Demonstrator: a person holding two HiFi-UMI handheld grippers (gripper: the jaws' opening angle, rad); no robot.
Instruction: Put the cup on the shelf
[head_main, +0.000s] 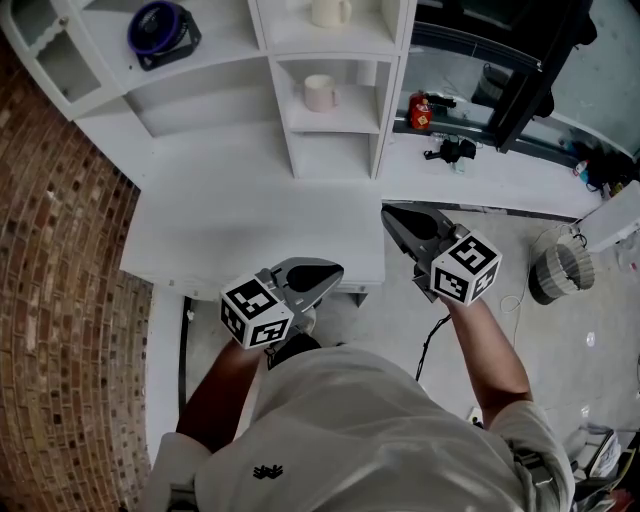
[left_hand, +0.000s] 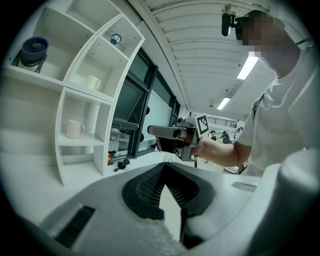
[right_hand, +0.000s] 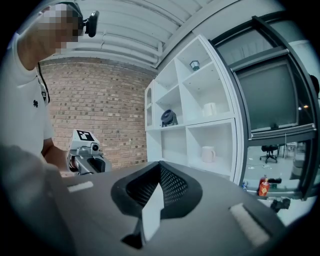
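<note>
A pale pink cup (head_main: 320, 92) stands in the lower cell of the white shelf unit (head_main: 385, 95); it also shows as the pink cup (left_hand: 75, 129) and the cup (right_hand: 207, 153). A white cup (head_main: 330, 12) stands in the cell above. My left gripper (head_main: 335, 270) is shut and empty at the near edge of the white counter. Right of the counter's corner, my right gripper (head_main: 388, 212) is also shut with nothing in it. Both grippers are well short of the shelf. In the left gripper view the jaws (left_hand: 164, 164) meet at the tip, as they do in the right gripper view (right_hand: 160, 162).
A dark blue round object (head_main: 160, 30) sits on the upper left shelf. The white counter (head_main: 250, 220) lies before the shelves, with a brick wall (head_main: 60, 260) at left. A red can (head_main: 420, 110) and black items (head_main: 450, 150) lie on the ledge at right. A wire basket (head_main: 560, 270) stands on the floor.
</note>
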